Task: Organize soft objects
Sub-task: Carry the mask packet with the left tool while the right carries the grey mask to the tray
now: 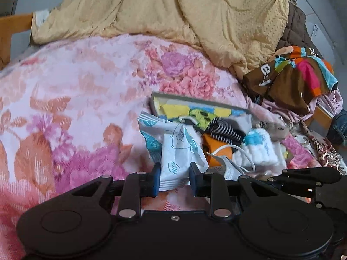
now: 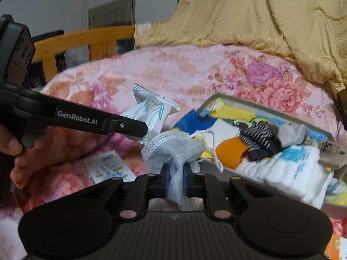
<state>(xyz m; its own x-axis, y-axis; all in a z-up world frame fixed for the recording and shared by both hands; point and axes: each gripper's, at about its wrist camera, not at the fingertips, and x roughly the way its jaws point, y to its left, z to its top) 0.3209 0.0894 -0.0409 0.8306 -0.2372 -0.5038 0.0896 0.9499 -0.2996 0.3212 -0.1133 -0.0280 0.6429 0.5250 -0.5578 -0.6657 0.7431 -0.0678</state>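
**Both claws clamped on soft items beside the box on the bed**

The left claw pinches a crinkly white plastic packet printed in teal; its blue pads press on the packet's lower end, and the rest fans upward in stiff creases. The right claw is closed on a grey face mask of dimpled non-woven fabric, bunched into a narrow fold between the pads, with a white ear loop trailing toward the box. In the right wrist view a hand grips the handle of the left tool.

Just to the right of both claws lies a shallow, grey-rimmed cardboard box, rectangular and open-topped. It is crowded: a black-and-white striped sock, an orange piece, a ribbed white roll of cotton pads with blue print, and yellow and blue cloth.

All rests on a pink floral bedspread with a woven, slightly raised texture. To the left it lies broad and smooth. A puffy, dotted yellow quilt heaps along the far side, a wooden bed rail borders the far left, and colourful clothes pile at the right.
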